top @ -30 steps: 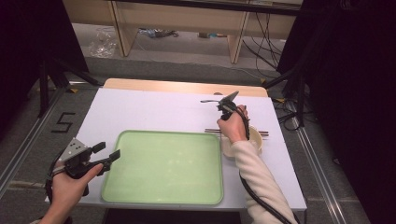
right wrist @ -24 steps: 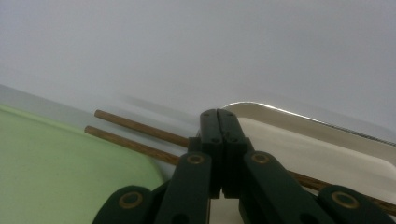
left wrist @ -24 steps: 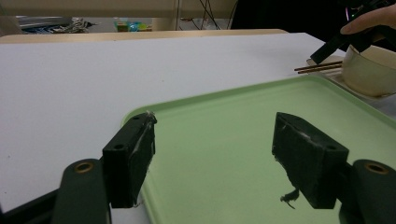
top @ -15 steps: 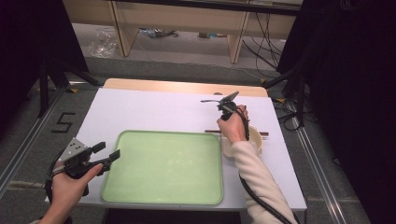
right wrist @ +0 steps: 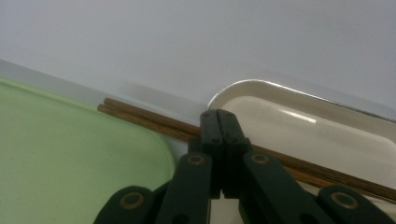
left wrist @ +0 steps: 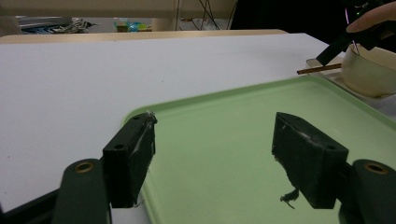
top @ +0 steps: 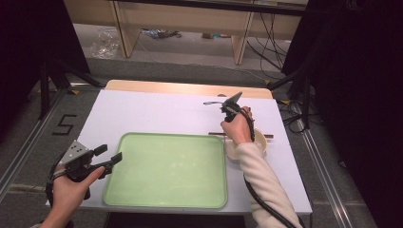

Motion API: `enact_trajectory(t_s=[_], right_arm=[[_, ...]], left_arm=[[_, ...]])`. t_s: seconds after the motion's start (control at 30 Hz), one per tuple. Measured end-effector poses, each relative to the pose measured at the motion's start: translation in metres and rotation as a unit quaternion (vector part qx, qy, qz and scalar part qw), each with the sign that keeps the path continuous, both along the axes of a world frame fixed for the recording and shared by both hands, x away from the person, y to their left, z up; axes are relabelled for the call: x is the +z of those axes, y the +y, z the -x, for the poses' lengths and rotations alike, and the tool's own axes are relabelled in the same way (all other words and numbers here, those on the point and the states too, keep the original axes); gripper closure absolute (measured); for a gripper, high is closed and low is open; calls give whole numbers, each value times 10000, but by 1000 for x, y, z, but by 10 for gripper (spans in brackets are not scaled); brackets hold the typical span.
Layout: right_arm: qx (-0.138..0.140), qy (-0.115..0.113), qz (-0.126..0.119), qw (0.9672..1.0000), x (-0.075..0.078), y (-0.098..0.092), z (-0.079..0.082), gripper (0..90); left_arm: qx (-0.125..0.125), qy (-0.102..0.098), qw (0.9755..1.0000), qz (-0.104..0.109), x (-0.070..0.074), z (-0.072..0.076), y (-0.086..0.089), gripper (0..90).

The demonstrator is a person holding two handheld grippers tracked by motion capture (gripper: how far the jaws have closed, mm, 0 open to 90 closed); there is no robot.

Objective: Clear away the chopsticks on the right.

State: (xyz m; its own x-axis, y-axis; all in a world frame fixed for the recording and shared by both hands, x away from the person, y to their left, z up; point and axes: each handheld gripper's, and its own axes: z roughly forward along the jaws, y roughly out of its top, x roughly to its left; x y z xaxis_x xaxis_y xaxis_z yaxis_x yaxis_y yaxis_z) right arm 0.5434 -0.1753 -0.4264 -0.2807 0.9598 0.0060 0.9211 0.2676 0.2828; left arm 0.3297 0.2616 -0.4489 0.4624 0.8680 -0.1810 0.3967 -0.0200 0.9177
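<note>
Chopsticks [right wrist: 154,123]: pair lying just past tray's [top: 166,199] far right corner, across white dish [right wrist: 299,126]. Likely light, stiff, thin, roll-prone; pinch mid-length. Right gripper [right wrist: 218,122] jaws together, empty, just over them. Left gripper [left wrist: 215,154] jaws apart over tray's left edge.

White table [top: 157,114], green tray [top: 166,171], chopsticks [top: 216,133], cream dish [right wrist: 327,135]

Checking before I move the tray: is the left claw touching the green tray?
Apart. In the left gripper view the left claw hangs open above the green tray, with bare tray surface visible between its jaws.
</note>
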Motion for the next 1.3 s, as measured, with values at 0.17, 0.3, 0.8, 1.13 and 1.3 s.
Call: enact_trajectory(t_s=[0.17,0.3,0.8,1.13,1.3], right_arm=[[-40,56,-5,10000,-2,-1,-1,900],[-45,54,30,10000,-3,-2,-1,900],[-149,-99,12,9998,-5,-2,-2,900],[-216,-338,9,9992,-7,-1,-2,900],[-180,-357,-3,9992,-8,-2,-3,900]], left_arm=[[-1,-1,10000,-4,0,0,0,300],[1,1,10000,5,0,0,0,300],[2,5,10000,-3,0,0,0,300],[5,2,10000,2,0,0,0,301],[8,-2,10000,5,0,0,0,301]])
